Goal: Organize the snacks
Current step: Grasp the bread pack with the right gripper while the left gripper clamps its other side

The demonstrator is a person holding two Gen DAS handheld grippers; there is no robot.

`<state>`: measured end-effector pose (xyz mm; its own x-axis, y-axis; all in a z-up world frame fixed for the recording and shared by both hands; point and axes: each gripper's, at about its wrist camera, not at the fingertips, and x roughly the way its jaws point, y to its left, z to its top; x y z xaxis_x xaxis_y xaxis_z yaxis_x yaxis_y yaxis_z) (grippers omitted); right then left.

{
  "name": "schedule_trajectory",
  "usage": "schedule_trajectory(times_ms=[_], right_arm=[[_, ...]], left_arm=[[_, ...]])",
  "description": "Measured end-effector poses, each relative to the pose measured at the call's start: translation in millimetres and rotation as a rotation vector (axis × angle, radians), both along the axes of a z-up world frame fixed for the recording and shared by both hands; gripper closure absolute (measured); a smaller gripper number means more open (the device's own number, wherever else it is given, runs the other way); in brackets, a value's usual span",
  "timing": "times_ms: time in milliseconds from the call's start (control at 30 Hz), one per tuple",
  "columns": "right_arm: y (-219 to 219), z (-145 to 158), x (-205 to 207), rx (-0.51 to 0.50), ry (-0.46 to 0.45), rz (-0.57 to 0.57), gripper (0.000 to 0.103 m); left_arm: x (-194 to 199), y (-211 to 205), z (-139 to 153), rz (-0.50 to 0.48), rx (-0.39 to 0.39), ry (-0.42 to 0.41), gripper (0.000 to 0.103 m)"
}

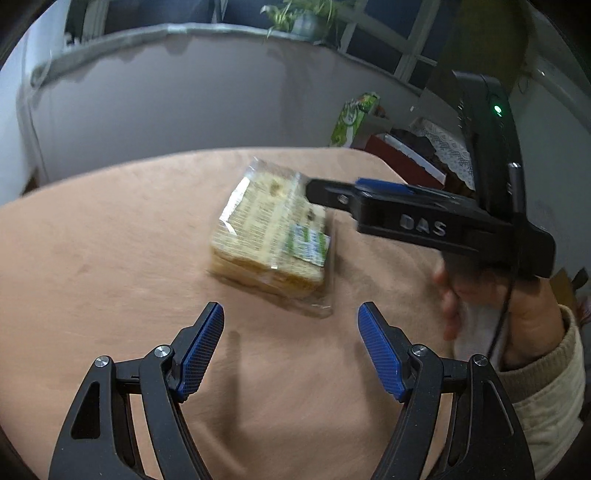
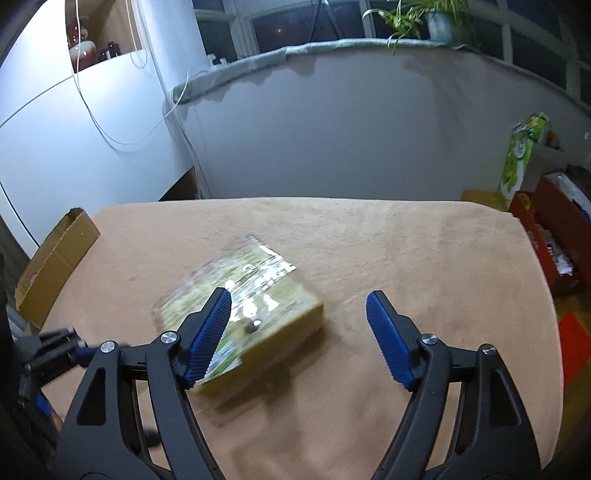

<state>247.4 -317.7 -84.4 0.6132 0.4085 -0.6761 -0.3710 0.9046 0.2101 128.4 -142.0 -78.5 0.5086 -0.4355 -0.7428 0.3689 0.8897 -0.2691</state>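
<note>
Clear-wrapped square pack of pale yellow crackers (image 1: 271,236) lying flat near the middle of the peach cloth-covered tabletop (image 1: 110,258), smeared by motion blur in both views; print and green label unreadable. In the right wrist view, near left corner of the pack (image 2: 258,299) hidden behind one blue ribbed pad, with a clear wrapper flap sticking out at the far end. Cannot tell whether that pad touches the wrapper or merely sits in front of it.

Open cloth all round the pack: broad bare stretch to the left and near side in the left wrist view, broad bare stretch to the right and far side in the right wrist view. Rounded far edge of the tabletop well apart from the pack. Open brown cardboard box (image 2: 55,266) just off the left edge, half cut off. Red box (image 2: 561,236) and tall green carton (image 2: 517,162) beyond the far right corner. Grey wall behind, potted plant (image 2: 424,18) on the sill.

Left tongs (image 1: 290,347) spread wide, holding nothing, just near of the pack and not touching it. Right tongs (image 2: 298,332) also spread wide, holding nothing, pack off to the left side of the gap. From the left wrist view, right tongs seen edge-on at the pack's far right corner, tip blurred against the wrapper, contact unclear.
</note>
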Motion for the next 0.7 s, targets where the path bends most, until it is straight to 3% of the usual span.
schedule_trajectory(times_ms=[67, 300, 467, 600, 700], right_arm=[[2, -5, 12, 0.016, 0.030, 0.033, 0.015], [7, -14, 20, 0.081, 0.081, 0.130, 0.016], [20, -14, -19, 0.069, 0.108, 0.190, 0.031], [31, -10, -66, 0.078, 0.114, 0.236, 0.031], [34, -9, -88, 0.084, 0.094, 0.219, 0.031]], left_arm=[[2, -7, -3, -0.014, -0.011, 0.015, 0.028], [11, -17, -13, 0.000, 0.065, 0.020, 0.028], [4, -5, -11, -0.017, 0.084, 0.006, 0.028], [-12, 12, -10, -0.019, 0.146, -0.030, 0.027], [-19, 26, -11, -0.034, 0.149, -0.038, 0.027]])
